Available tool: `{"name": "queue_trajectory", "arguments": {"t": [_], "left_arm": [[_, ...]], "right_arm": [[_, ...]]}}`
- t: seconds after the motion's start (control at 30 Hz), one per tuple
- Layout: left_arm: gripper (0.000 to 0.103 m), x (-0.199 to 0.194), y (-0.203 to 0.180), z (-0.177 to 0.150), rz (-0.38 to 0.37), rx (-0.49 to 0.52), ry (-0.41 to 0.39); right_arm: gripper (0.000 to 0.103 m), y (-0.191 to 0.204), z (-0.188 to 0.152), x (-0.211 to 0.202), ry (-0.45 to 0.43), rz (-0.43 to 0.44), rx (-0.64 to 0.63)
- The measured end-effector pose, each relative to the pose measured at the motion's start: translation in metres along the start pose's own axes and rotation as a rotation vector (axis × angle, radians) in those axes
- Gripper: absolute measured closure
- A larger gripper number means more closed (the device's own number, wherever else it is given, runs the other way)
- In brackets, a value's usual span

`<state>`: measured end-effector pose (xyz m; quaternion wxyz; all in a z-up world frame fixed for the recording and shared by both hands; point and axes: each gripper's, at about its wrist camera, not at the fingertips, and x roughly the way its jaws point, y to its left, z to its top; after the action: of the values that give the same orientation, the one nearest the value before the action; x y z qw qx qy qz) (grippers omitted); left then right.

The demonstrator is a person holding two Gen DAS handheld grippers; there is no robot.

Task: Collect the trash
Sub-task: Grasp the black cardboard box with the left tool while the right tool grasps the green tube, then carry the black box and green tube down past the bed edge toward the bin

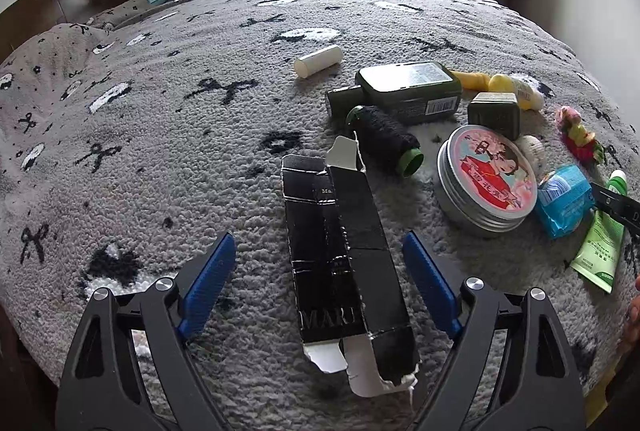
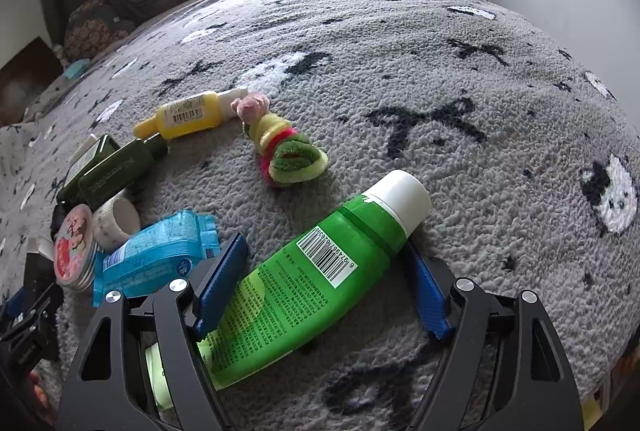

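A grey fleece bedspread [image 1: 168,135] patterned with black bows fills my view, a window behind it. My left gripper [image 1: 320,263] hangs released, its blue pads either side of a torn black carton [image 1: 348,263], flattened, white inside showing at its ripped ends, not touching it. My right gripper [image 2: 326,263] straddles a green tube [image 2: 304,283] with a white cap and barcode; one pad seems to touch it, though I cannot tell if it grips.

At the lower left of the right wrist view, the green tube's [image 2: 304,283] flat end hides behind the gripper frame.
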<state>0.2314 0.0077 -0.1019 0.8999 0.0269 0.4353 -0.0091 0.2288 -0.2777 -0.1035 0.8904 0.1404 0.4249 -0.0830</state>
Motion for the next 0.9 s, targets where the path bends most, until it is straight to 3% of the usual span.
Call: {"name": "queue_trajectory", "arguments": {"t": [0.13, 0.23, 0.3, 0.33, 0.37, 0.47, 0.6, 0.9], "left_arm": [[0.026, 0.004, 0.001, 0.000, -0.021, 0.002, 0.002], [0.036, 0.004, 0.001, -0.001, -0.041, 0.001, -0.001], [0.048, 0.002, 0.000, -0.002, -0.060, 0.000, -0.002], [0.051, 0.000, -0.001, -0.002, -0.060, 0.002, -0.006], [0.059, -0.002, -0.002, -0.003, -0.069, 0.001, -0.009], [0.061, -0.007, -0.003, -0.003, -0.083, 0.003, -0.014], [0.064, -0.018, -0.007, -0.008, -0.120, 0.028, -0.037], [0.065, -0.057, -0.019, -0.028, -0.156, 0.046, -0.071]], "right_arm": [[0.034, -0.005, -0.007, -0.008, -0.011, 0.001, -0.003], [0.042, -0.007, -0.013, -0.015, -0.021, 0.005, -0.008], [0.049, -0.006, -0.016, -0.017, -0.028, 0.011, -0.016], [0.066, -0.005, -0.016, -0.019, -0.030, 0.021, -0.020], [0.073, -0.005, -0.017, -0.021, -0.034, 0.036, -0.013], [0.092, -0.002, -0.017, -0.025, -0.031, 0.069, -0.030], [0.093, 0.003, -0.023, -0.031, -0.027, 0.127, -0.068], [0.093, 0.003, -0.041, -0.068, -0.080, 0.140, -0.118]]}}
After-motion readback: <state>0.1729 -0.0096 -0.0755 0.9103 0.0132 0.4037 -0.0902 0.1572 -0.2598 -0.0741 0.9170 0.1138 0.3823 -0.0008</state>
